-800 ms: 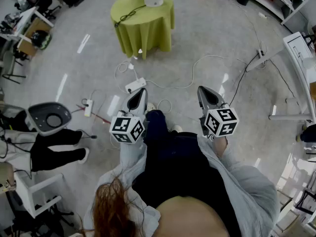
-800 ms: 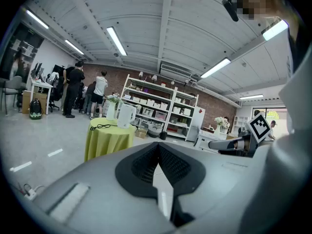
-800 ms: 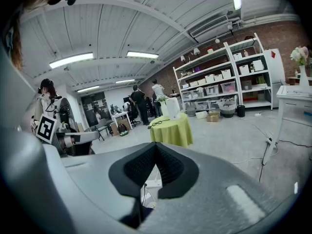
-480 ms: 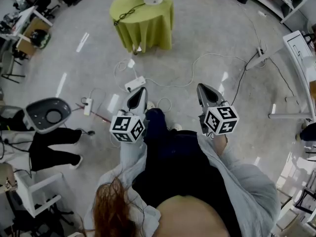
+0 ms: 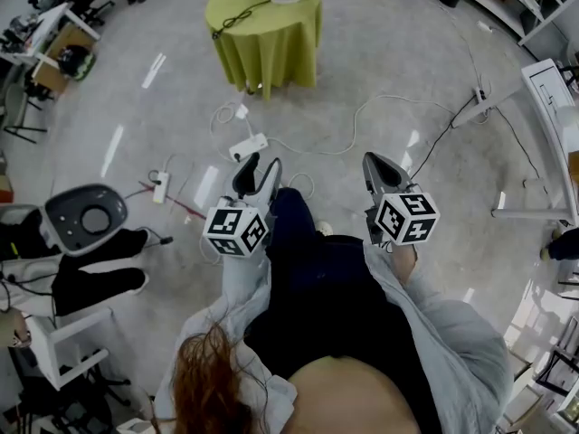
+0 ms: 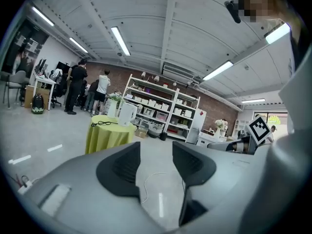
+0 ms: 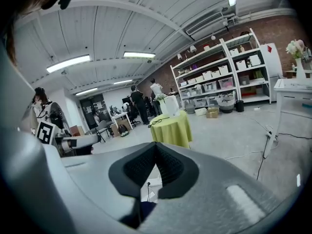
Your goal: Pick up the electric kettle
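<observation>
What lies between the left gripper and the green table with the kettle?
Head view: between the left gripper and the table under the kettle, only floor with a white power strip and loose white cables.

We take this for an open lab or workshop hall: white shelving racks (image 6: 161, 107) of boxes by a brick wall (image 7: 287, 30), strip lights (image 6: 119, 40), people at desks (image 6: 43, 82), cables (image 5: 398, 104) and power strips (image 5: 248, 146) across the grey floor (image 5: 389, 52).
</observation>
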`<action>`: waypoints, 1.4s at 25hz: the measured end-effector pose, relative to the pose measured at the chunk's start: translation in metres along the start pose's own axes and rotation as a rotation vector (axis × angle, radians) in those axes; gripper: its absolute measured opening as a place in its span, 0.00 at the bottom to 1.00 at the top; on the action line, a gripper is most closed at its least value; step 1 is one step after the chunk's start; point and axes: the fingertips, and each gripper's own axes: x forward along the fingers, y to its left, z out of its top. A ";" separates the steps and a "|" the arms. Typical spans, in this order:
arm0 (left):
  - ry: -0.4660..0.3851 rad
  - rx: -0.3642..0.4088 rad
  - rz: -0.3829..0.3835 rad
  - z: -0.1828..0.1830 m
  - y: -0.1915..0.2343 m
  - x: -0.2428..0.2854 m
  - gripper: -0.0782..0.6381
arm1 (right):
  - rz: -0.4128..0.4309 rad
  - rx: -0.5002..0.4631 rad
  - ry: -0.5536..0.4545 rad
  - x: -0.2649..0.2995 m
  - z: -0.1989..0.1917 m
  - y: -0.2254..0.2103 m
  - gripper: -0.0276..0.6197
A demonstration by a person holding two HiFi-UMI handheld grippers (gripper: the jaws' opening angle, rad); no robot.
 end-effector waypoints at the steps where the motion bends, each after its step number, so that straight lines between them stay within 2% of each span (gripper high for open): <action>1: -0.001 -0.007 -0.001 -0.001 -0.002 -0.001 0.42 | 0.001 0.001 0.008 -0.002 -0.003 0.000 0.05; 6: 0.006 -0.024 -0.001 -0.005 -0.006 -0.003 0.55 | 0.008 0.008 0.012 -0.006 -0.004 0.001 0.05; 17: 0.022 -0.022 -0.034 0.002 -0.004 0.044 0.55 | -0.019 0.029 0.022 0.012 0.005 -0.027 0.05; 24: 0.022 -0.047 -0.042 0.019 0.009 0.102 0.55 | -0.022 0.021 0.018 0.051 0.044 -0.054 0.05; 29: -0.001 -0.034 -0.062 0.052 0.022 0.152 0.54 | -0.031 0.015 -0.010 0.087 0.087 -0.077 0.05; 35: 0.010 -0.027 -0.084 0.079 0.045 0.205 0.54 | -0.046 0.031 -0.011 0.134 0.119 -0.097 0.05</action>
